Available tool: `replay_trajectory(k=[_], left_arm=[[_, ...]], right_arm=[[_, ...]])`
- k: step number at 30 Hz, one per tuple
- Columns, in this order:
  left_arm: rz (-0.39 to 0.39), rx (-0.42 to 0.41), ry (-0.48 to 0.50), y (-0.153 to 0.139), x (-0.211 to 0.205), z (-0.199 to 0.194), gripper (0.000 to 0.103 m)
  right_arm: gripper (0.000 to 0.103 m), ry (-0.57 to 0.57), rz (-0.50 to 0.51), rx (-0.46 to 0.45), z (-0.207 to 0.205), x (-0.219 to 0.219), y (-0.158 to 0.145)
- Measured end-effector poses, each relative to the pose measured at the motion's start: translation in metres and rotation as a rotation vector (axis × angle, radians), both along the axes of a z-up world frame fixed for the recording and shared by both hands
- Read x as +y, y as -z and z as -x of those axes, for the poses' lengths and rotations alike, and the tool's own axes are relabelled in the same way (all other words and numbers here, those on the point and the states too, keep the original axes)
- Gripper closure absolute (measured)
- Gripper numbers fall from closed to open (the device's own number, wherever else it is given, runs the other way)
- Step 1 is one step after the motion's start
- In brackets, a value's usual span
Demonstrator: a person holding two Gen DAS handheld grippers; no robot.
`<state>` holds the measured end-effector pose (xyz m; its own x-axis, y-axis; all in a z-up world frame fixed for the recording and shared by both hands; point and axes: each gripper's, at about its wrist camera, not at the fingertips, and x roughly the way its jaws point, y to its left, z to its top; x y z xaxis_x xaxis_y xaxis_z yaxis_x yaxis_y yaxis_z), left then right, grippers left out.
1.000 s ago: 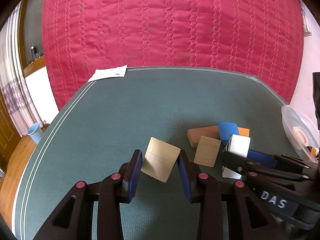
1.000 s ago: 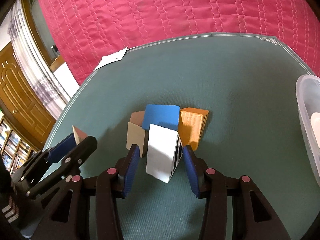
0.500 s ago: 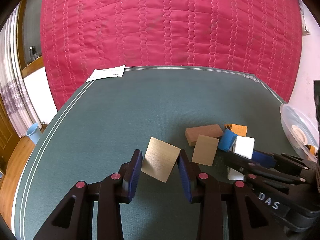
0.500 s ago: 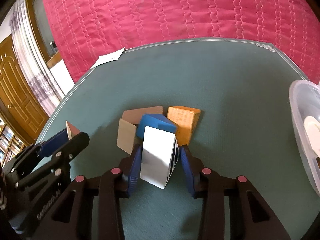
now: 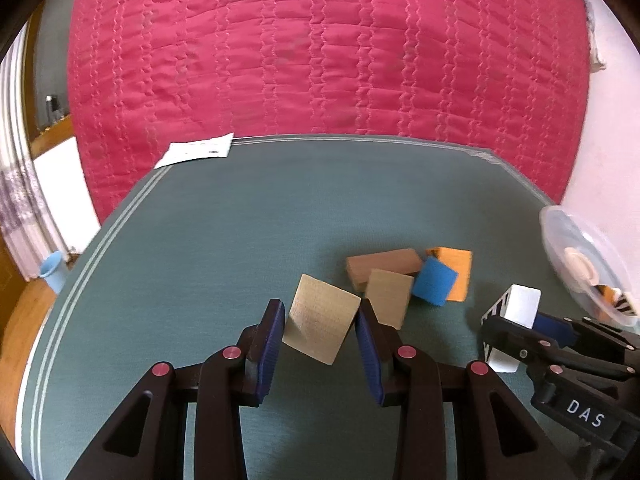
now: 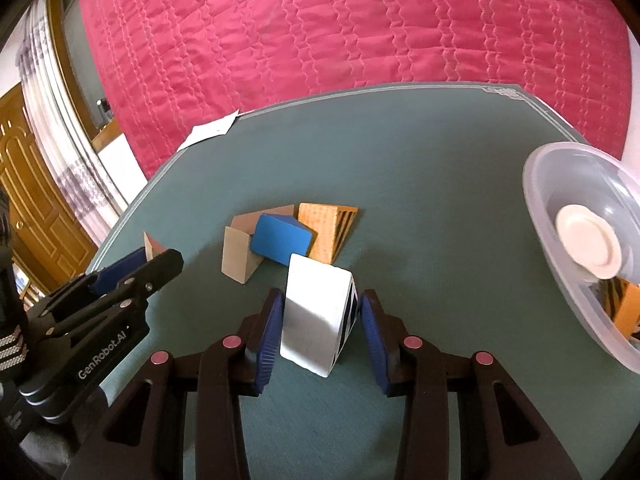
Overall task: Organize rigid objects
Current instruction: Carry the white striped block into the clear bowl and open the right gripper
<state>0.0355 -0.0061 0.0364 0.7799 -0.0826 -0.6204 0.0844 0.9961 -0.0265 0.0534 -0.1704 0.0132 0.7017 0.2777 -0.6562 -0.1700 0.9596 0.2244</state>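
A white block point(image 6: 314, 312) with black-striped side sits near blue point(image 6: 280, 240), orange point(image 6: 326, 228) and tan point(image 6: 238, 256) blocks. The counter point(image 6: 400, 168) is green, the quilt point(image 6: 340, 28) pink-red.

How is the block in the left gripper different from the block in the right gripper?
The tan wooden block in the left gripper is plain wood; the white block in the right gripper has a white face and a black-striped side. The tan wooden block looks thin and flat, the white block thicker. Both are clamped between blue-padded jaws above the green table.

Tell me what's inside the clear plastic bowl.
In the clear plastic bowl: a white round disc and an orange black-striped block, partly hidden by the bowl's wall. Anything beneath them is hidden.
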Motion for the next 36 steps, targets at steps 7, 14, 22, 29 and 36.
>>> replay_trajectory(k=[7,14,22,29,36], left_arm=[[0.023,-0.007,0.032,-0.003,-0.005,0.003,0.065],[0.001,-0.002,0.032,-0.001,-0.01,0.002,0.065],[-0.018,0.0,0.029,0.001,-0.013,0.001,0.065],[-0.025,0.015,0.037,0.002,-0.016,0.001,0.065],[-0.036,0.029,0.038,0.003,-0.023,0.003,0.065]], right_arm=[[0.063,0.034,-0.015,-0.023,0.014,-0.017,-0.007],[0.063,0.1,-0.036,-0.041,0.026,-0.048,-0.015],[0.063,0.203,-0.057,-0.076,0.04,-0.094,-0.026],[0.063,0.298,-0.062,-0.112,0.052,-0.135,-0.04],[0.063,0.395,-0.051,-0.131,0.064,-0.177,-0.047]])
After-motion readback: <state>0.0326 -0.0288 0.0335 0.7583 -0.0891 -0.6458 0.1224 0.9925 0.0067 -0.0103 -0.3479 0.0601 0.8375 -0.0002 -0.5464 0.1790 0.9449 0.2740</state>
